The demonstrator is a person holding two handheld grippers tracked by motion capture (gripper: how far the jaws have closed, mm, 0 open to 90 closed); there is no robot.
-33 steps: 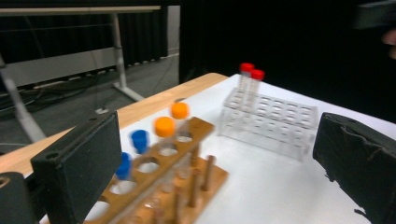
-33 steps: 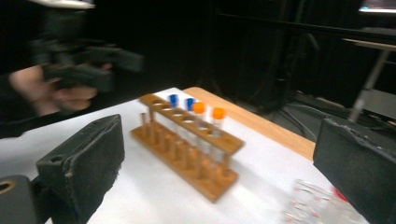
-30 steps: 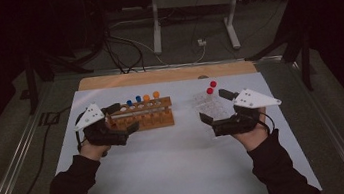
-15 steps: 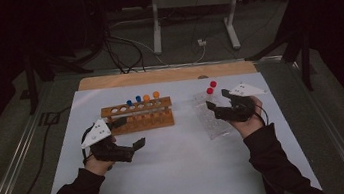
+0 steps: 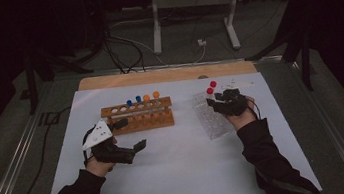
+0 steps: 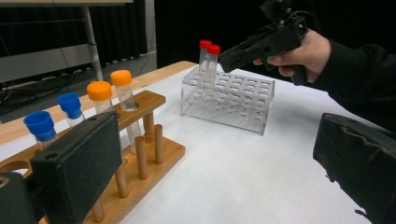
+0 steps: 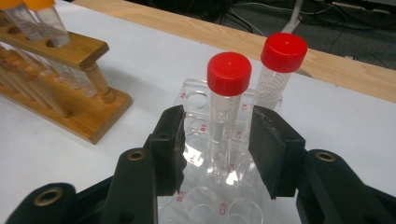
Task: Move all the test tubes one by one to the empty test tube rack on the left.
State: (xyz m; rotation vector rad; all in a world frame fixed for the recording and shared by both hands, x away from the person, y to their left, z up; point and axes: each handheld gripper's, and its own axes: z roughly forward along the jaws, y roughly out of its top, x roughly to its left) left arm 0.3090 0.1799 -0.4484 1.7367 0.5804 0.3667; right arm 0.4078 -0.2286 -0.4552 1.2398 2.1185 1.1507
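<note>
The right gripper [image 7: 217, 149] reaches for the nearer red-capped clear plastic test tube [image 7: 224, 116], which stands upright in a hole at the far end of the clear acrylic tube rack [image 7: 196, 198]. A second red-capped tube [image 7: 279, 70] stands in the rack just behind it, slightly apart. The right gripper's jaws are spread, one on each side of the nearer tube's body below the cap; from the right gripper view they seem not to touch it yet, though the gap is small.

The tube looks light, stiff and thin-walled, with a smooth, probably slippery surface, so a gentle pinch should be enough and a hard squeeze risks cracking it or shooting it out of the jaws. The best hold is judged to be on the straight wall just under the cap, above the rack's top plate, so the tube lifts straight up out of its hole. The rack itself is light and may tip or slide on the white desk [image 5: 190, 170] if the tube drags sideways.

The left gripper [image 5: 127, 133] hovers, jaws spread and holding nothing, just beside the wooden tube rack [image 5: 137, 117], left of the acrylic rack, which carries blue-capped [image 6: 39, 126] and orange-capped tubes [image 6: 99, 91].
</note>
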